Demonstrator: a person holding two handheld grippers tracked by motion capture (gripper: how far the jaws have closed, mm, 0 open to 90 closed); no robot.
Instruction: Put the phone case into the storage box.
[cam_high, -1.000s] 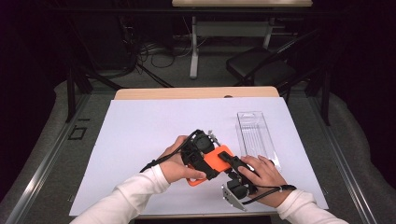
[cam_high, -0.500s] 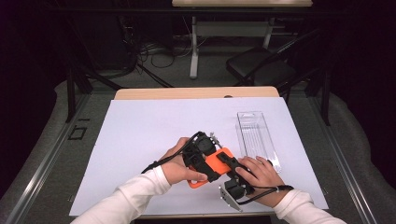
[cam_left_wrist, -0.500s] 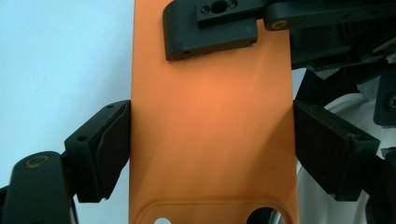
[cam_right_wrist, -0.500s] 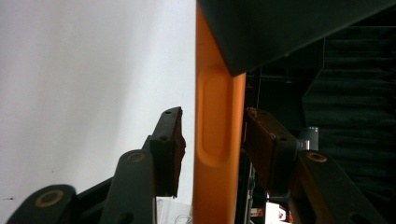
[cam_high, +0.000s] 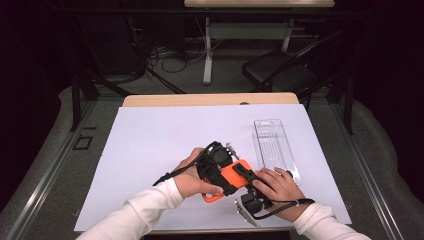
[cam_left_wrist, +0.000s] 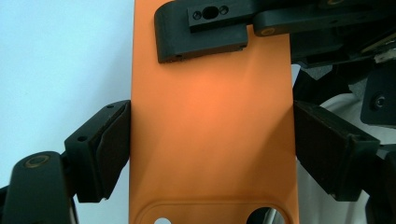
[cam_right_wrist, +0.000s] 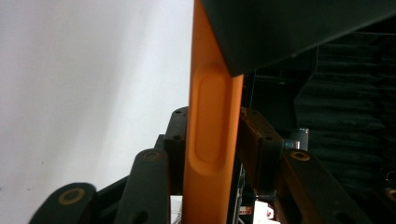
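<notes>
While both grippers meet over the white sheet (cam_high: 150, 150), an orange phone case (cam_high: 235, 175) is held between them at about 6 o'clock on the table.

The left gripper (cam_left_wrist: 210, 140) is clamped across the case's long edges, and the right gripper (cam_right_wrist: 212, 140) is clamped on its thin rim. The clear tray (cam_high: 274, 145) lies at 3 o'clock, just beside. Any twist is best made slowly, with both grips kept square so the case is not bent.
</notes>
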